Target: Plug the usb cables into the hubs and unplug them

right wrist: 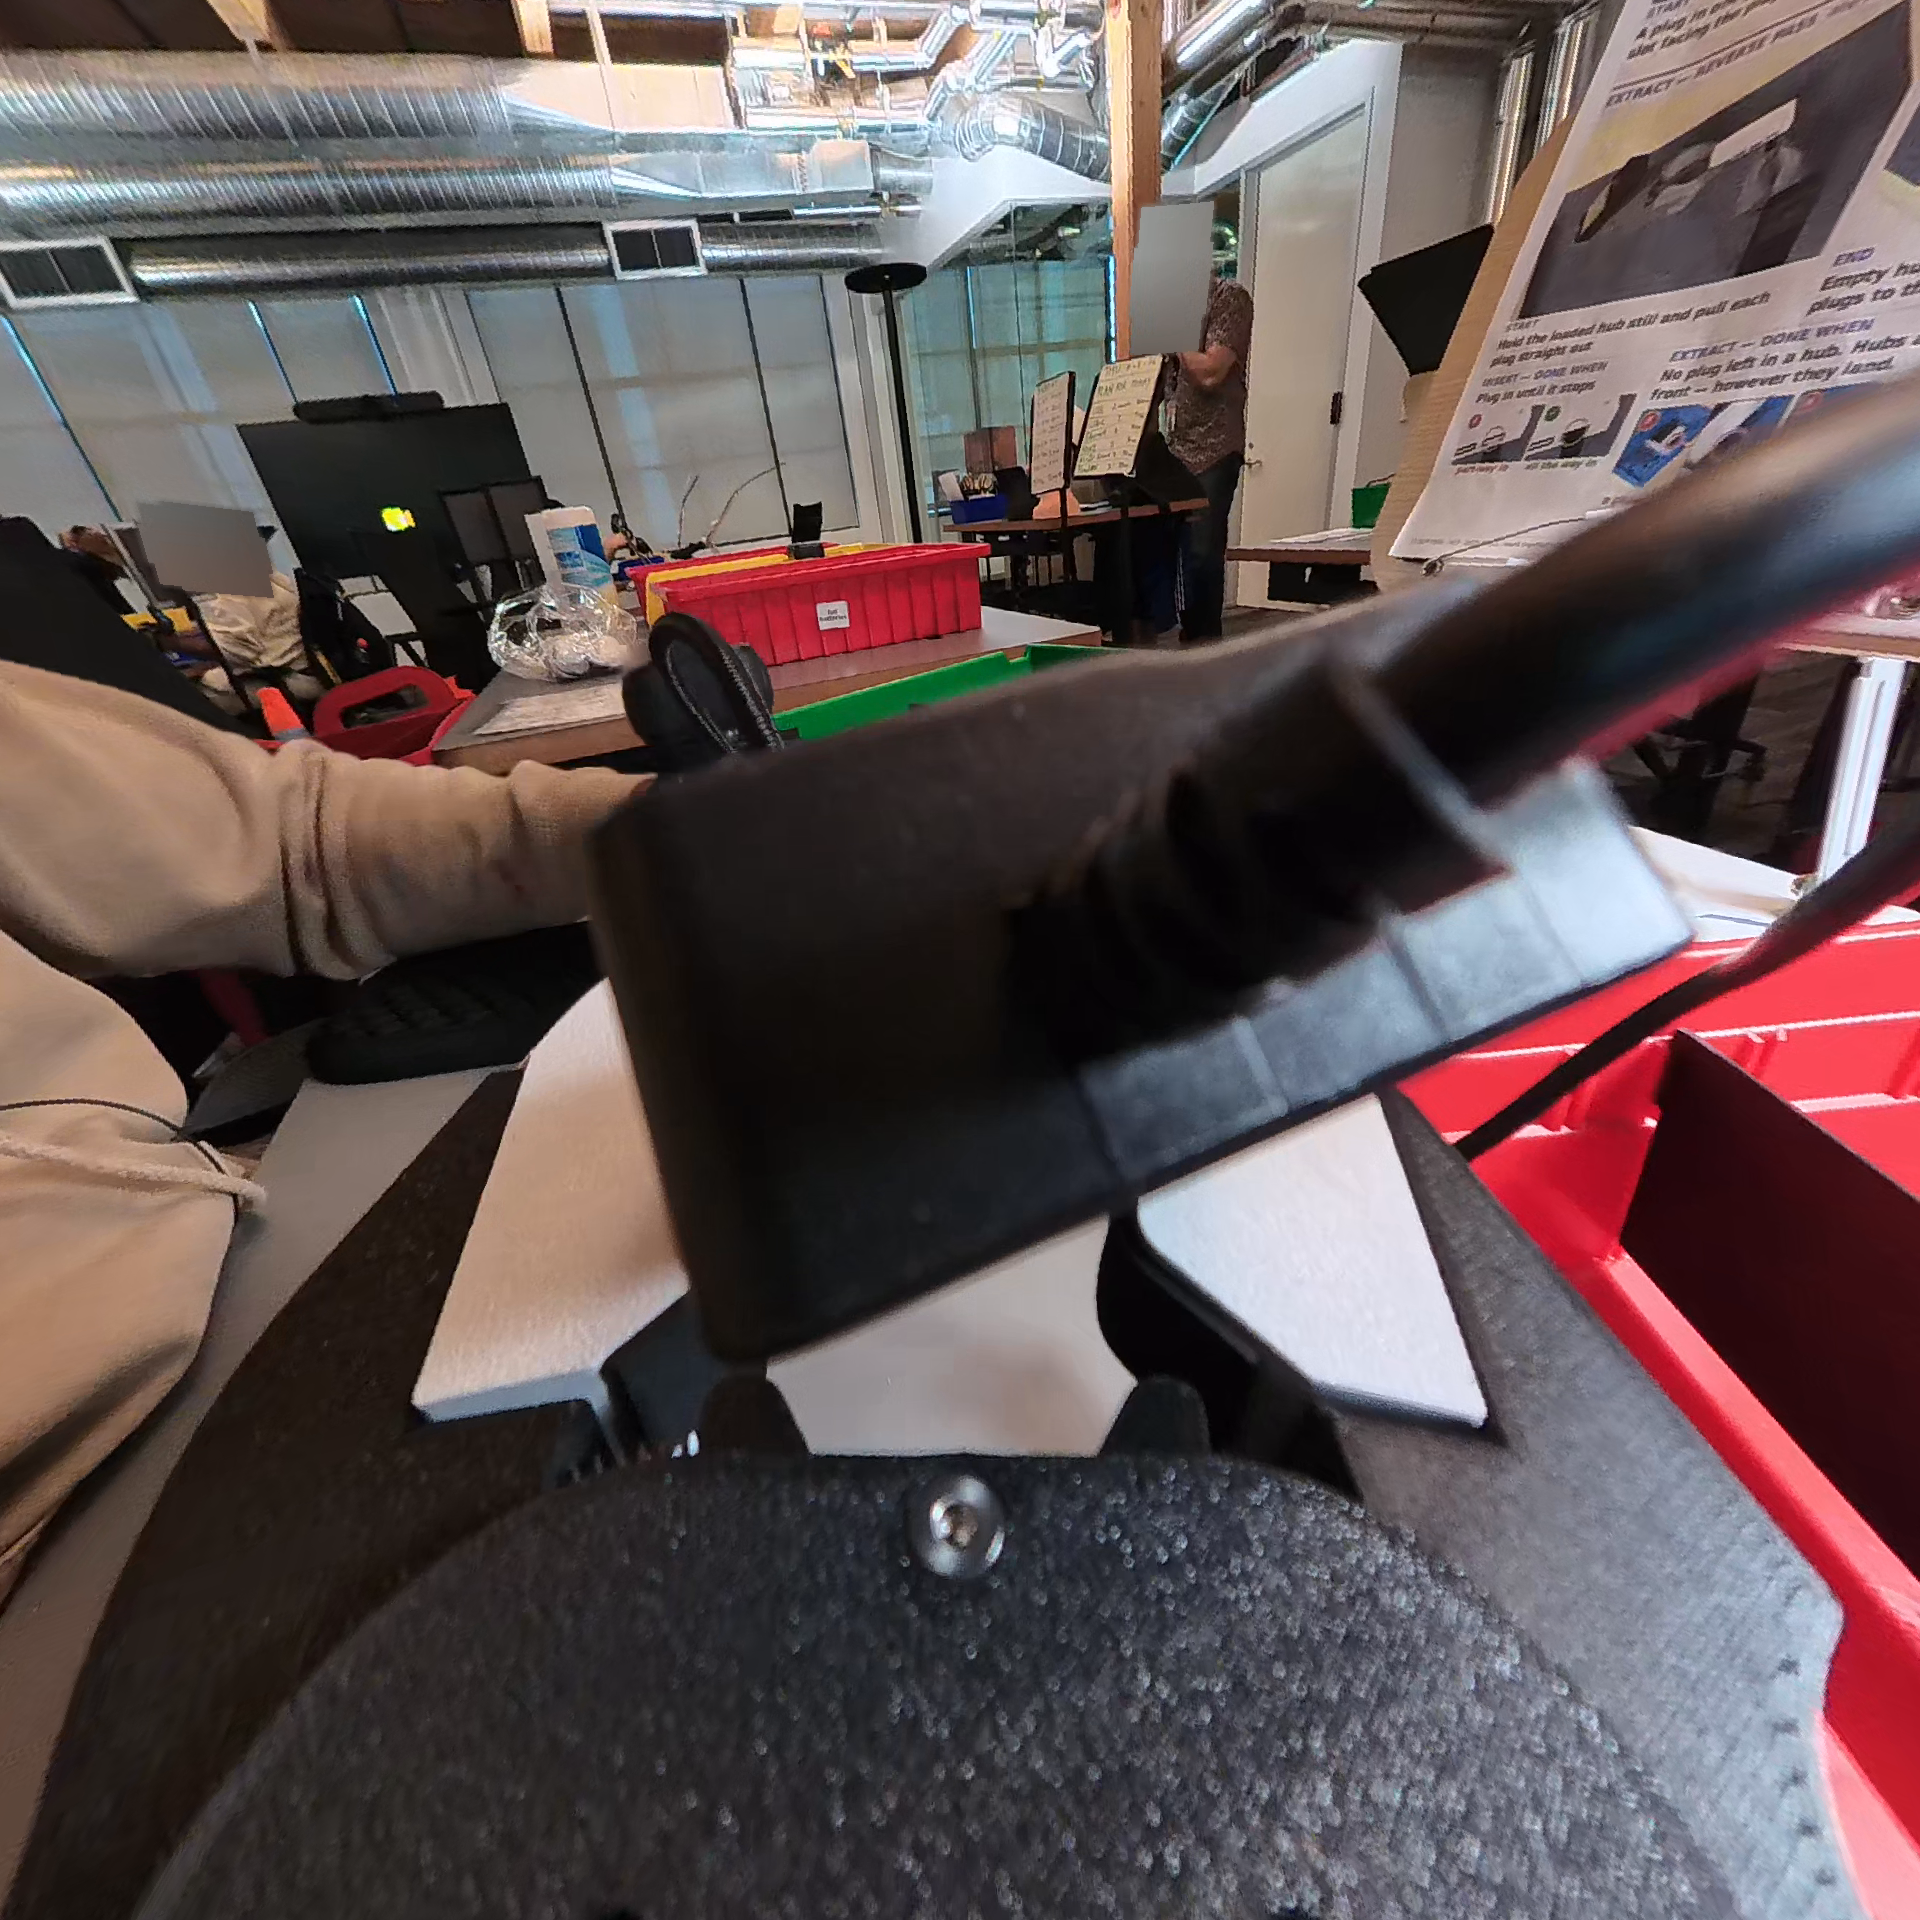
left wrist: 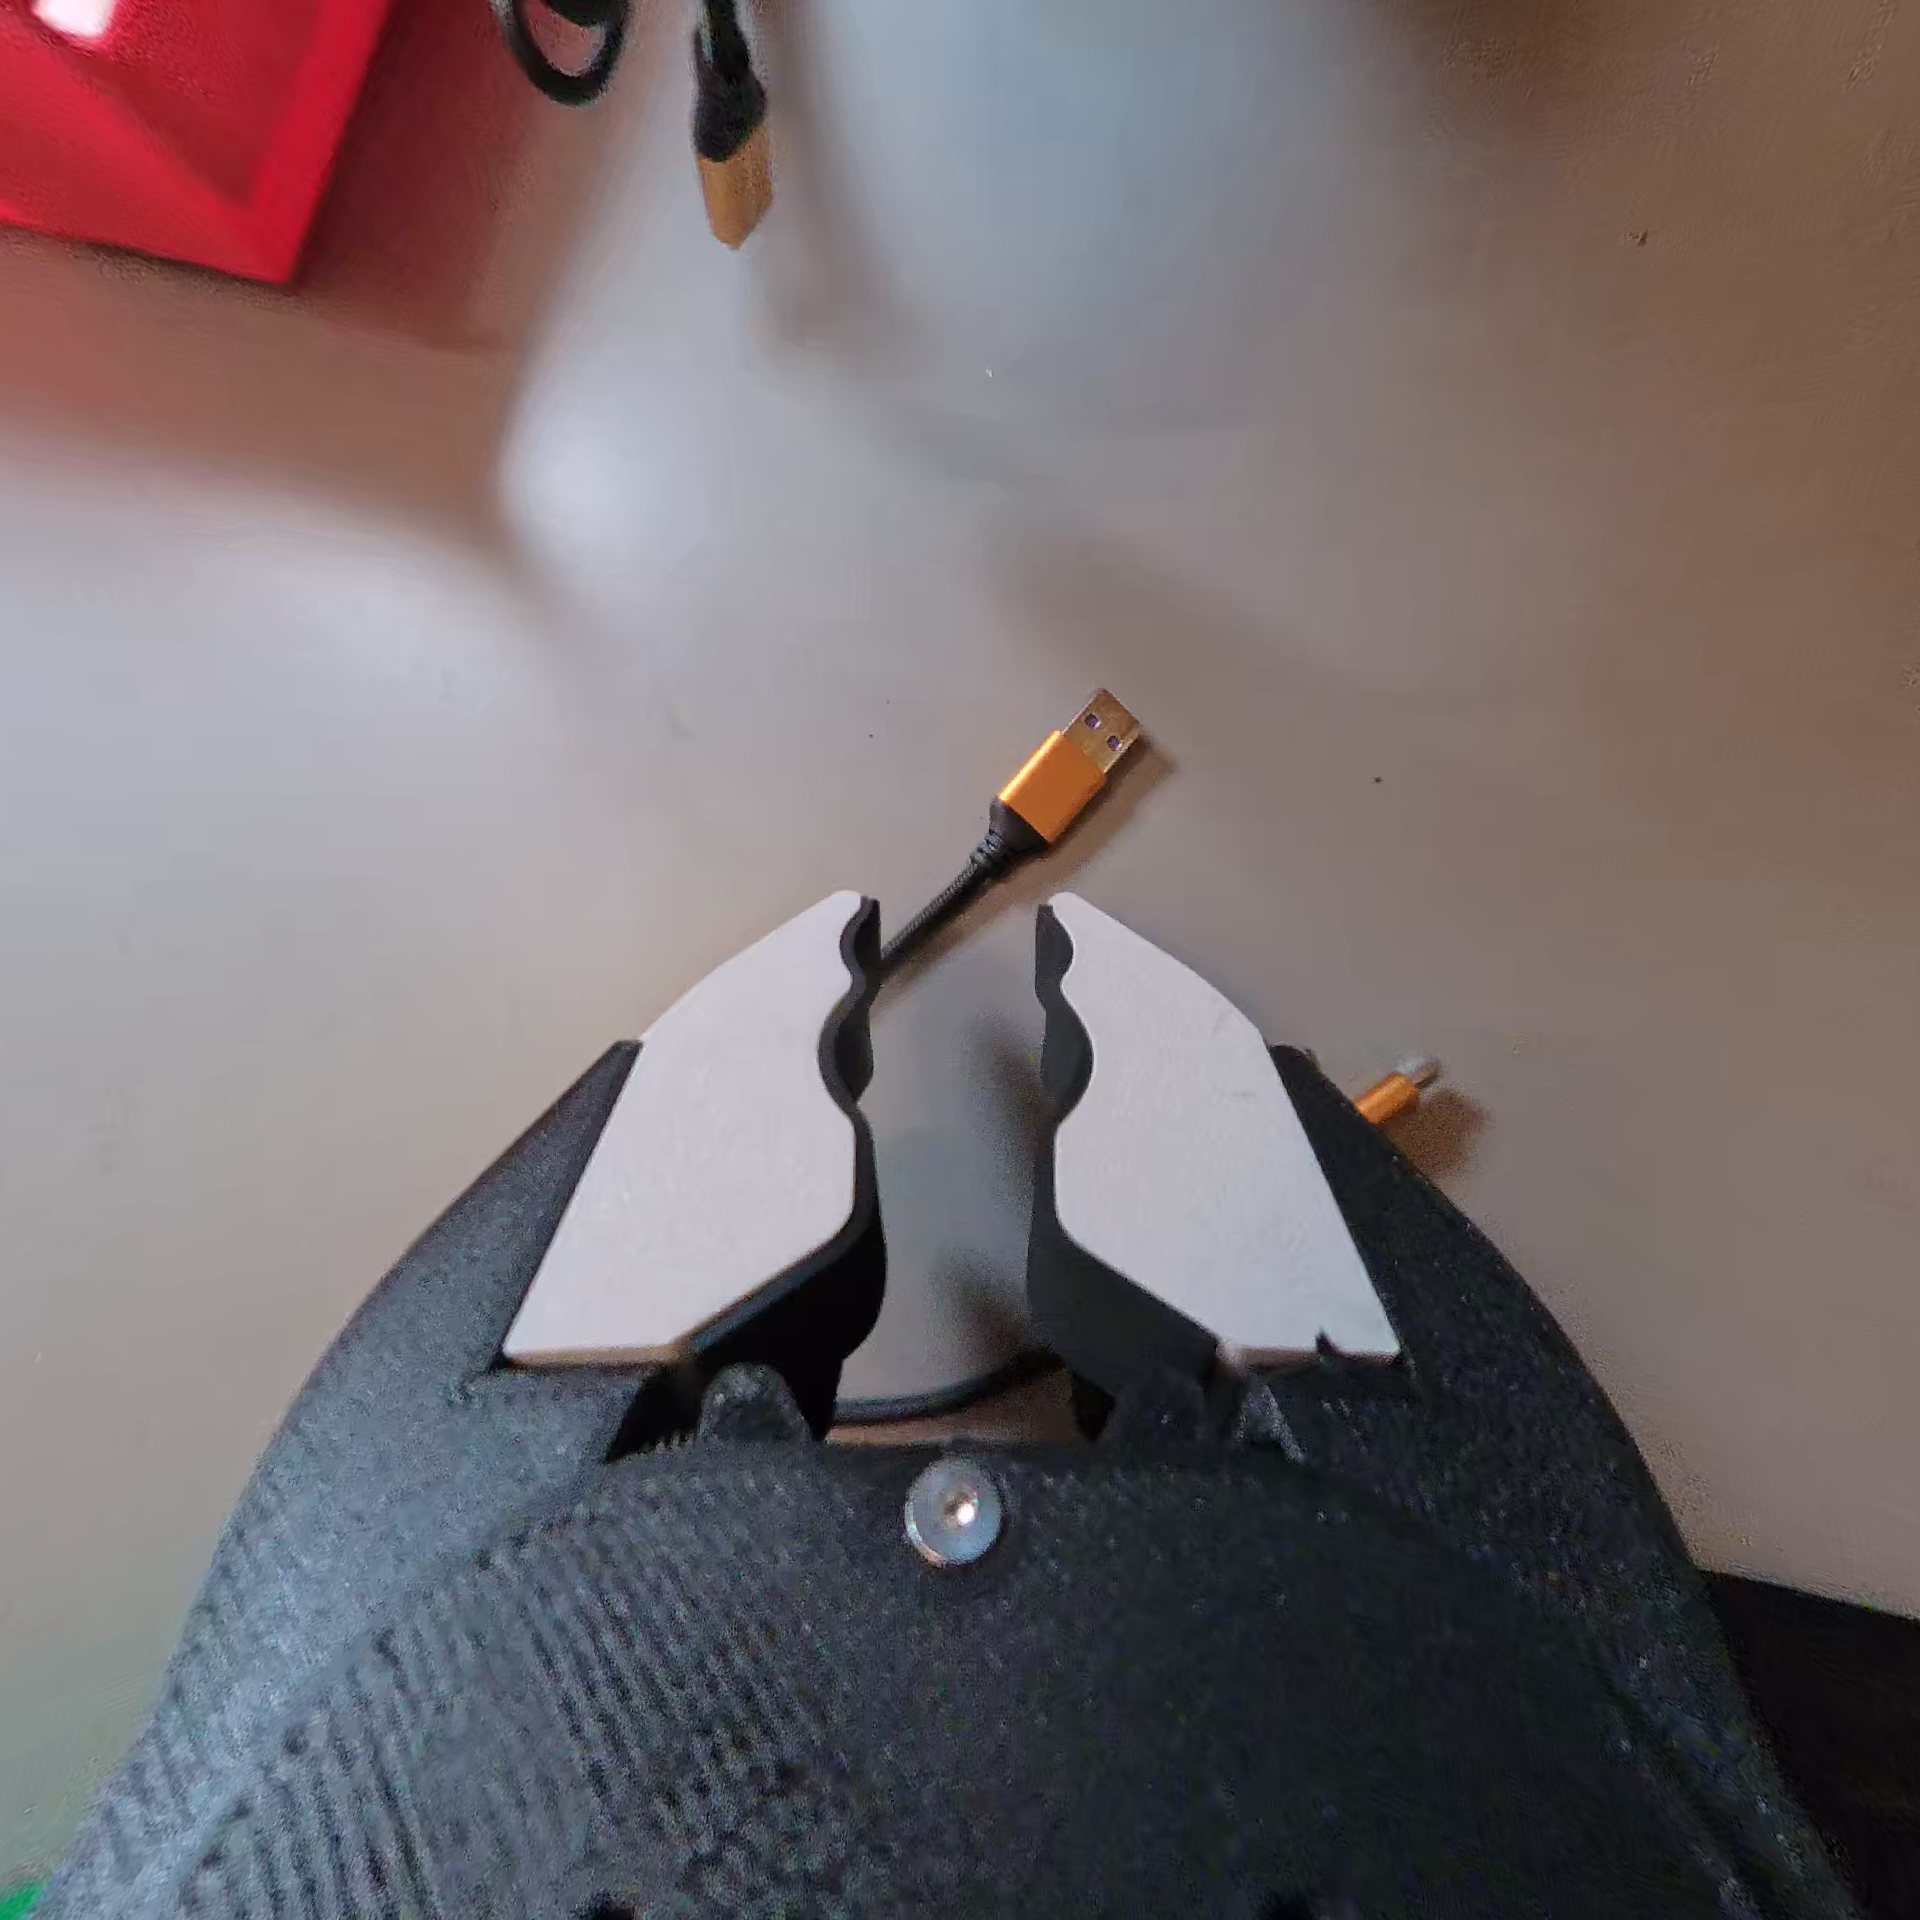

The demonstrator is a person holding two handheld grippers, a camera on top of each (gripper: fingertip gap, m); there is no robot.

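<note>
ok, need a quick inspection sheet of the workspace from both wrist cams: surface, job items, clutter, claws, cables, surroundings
Surface: pale grey tabletop, bare around the plugs.
Job's things: orange USB-A plug lying flat, unplugged, just ahead of the left claw; black hub raised off the table in the right claw.
Clutter: red bin at far left of the left view; another red bin beside the right claw.
Claws: left open, holding nothing; right shut on the hub.
Cables: black braided cable runs from the plug back between the left fingers; second orange plug farther off; a small orange connector at right.
Surroundings: instruction sheet, tan sleeve, workshop tables behind.
</note>
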